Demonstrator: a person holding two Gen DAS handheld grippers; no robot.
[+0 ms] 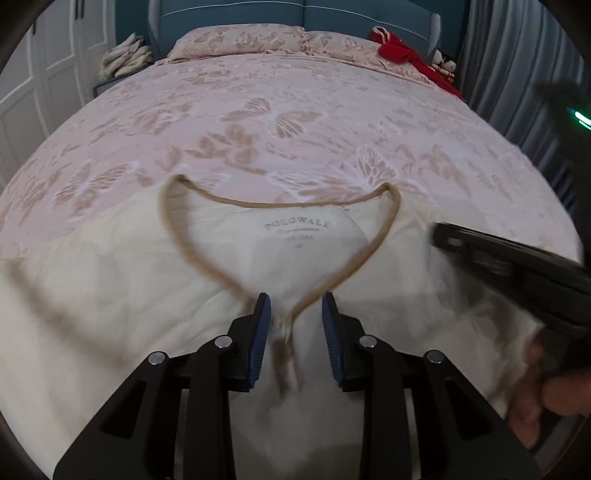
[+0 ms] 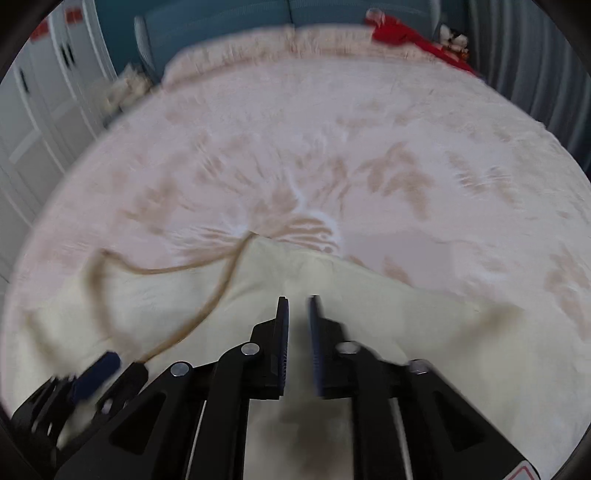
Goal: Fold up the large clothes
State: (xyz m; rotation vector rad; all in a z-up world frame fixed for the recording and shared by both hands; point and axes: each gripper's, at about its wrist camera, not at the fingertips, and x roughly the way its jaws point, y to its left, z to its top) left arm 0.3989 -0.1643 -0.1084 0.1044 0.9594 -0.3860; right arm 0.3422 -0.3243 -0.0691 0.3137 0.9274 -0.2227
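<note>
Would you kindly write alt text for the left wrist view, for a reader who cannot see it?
A cream shirt with a tan V-neck trim lies flat on a pink butterfly-patterned bed, its label facing up. The open left claw straddles the point of the neckline, and the right claw reaches in, blurred, from the right.

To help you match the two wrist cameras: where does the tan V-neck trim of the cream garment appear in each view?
Left wrist view: tan V-neck trim sits centre, its point between the left gripper pads.
Right wrist view: trim lies lower left, blurred.
Shared landmark: red cloth at the bed's far right corner.
</note>
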